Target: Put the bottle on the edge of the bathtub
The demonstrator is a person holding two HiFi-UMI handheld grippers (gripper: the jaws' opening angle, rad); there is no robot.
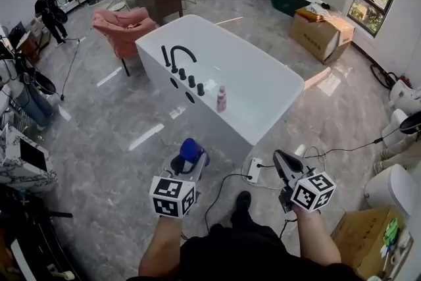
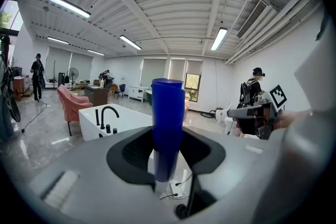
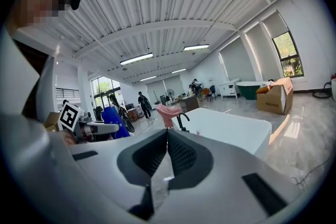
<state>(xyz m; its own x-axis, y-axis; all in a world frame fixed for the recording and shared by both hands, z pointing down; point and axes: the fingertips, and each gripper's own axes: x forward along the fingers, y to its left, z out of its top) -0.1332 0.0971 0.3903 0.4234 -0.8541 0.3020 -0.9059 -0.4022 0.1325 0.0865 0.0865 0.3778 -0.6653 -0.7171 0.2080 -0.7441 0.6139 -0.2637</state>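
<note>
The left gripper (image 1: 187,166) clamps an upright blue bottle (image 2: 167,126). The right gripper (image 3: 167,136) has its jaws pressed together, empty, near the white bathtub (image 1: 258,87).

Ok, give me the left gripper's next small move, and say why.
Probably carry the blue bottle forward to the bathtub rim. The left gripper holds it upright, but it is short of the bathtub, and the rim looks to have bare room beside the small pink bottle.
</note>
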